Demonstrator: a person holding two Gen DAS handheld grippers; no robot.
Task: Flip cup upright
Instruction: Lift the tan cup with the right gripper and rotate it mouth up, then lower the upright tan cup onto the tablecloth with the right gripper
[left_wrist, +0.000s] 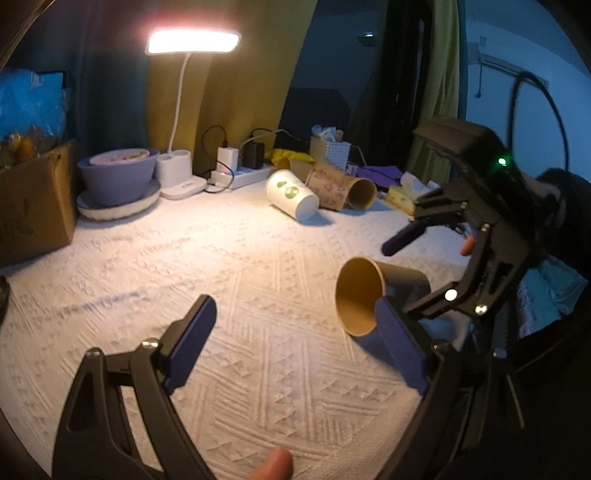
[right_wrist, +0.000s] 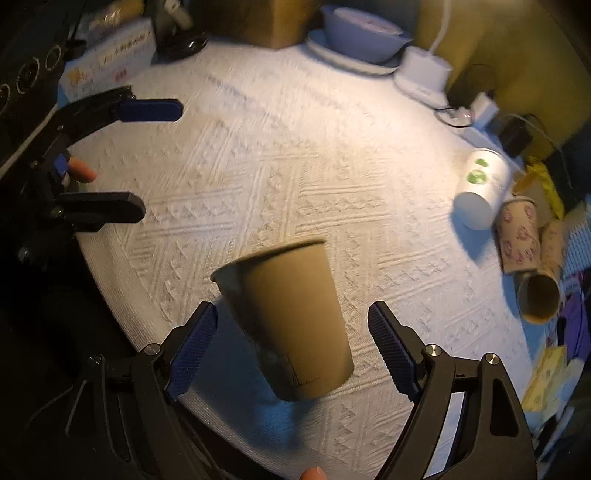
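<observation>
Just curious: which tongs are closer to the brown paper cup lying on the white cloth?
Right. The right tongs straddle the brown cup, open, not touching. The left tongs hover beside it, facing its open mouth.

4 cups (left_wrist: 364, 299), 2 tools (left_wrist: 295, 343), 1 lamp (left_wrist: 194, 40)

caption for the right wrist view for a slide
Open right hand-held gripper straddles a tilted brown paper cup above the white textured tablecloth.
</observation>
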